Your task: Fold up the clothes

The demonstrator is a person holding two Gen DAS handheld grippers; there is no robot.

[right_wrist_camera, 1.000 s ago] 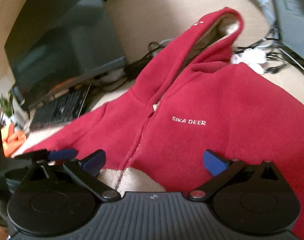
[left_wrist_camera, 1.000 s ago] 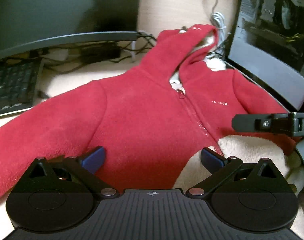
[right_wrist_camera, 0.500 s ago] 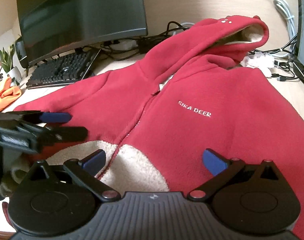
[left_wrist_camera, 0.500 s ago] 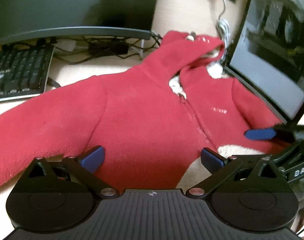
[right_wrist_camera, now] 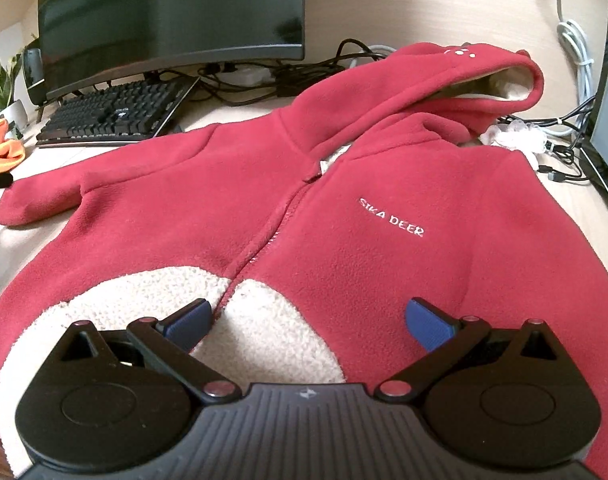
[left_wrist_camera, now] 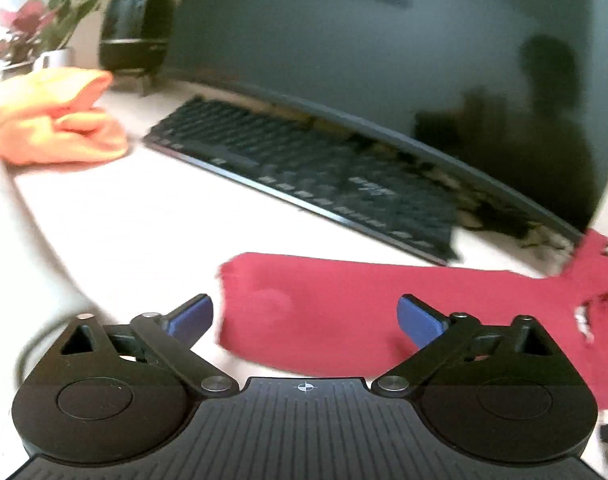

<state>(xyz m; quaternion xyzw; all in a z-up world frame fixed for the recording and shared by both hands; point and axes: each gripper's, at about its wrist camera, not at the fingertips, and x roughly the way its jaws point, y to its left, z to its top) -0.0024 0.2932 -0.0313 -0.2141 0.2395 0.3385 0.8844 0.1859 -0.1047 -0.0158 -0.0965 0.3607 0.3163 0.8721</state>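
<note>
While hoodie (right_wrist_camera: 344, 208) lies flat — sleeve end (left_wrist_camera: 271, 304) between open left tool (left_wrist_camera: 306, 318) fingers

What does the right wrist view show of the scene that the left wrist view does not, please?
Only the right wrist view shows the hoodie's hood, zipper, "SIKA DEER" lettering and cream fleece patch. Only the left wrist view shows the black speaker whole and its own open left tongs at the sleeve cuff. Both share the red hoodie, keyboard, monitor, orange garment and plant; the right tongs are open too.
</note>
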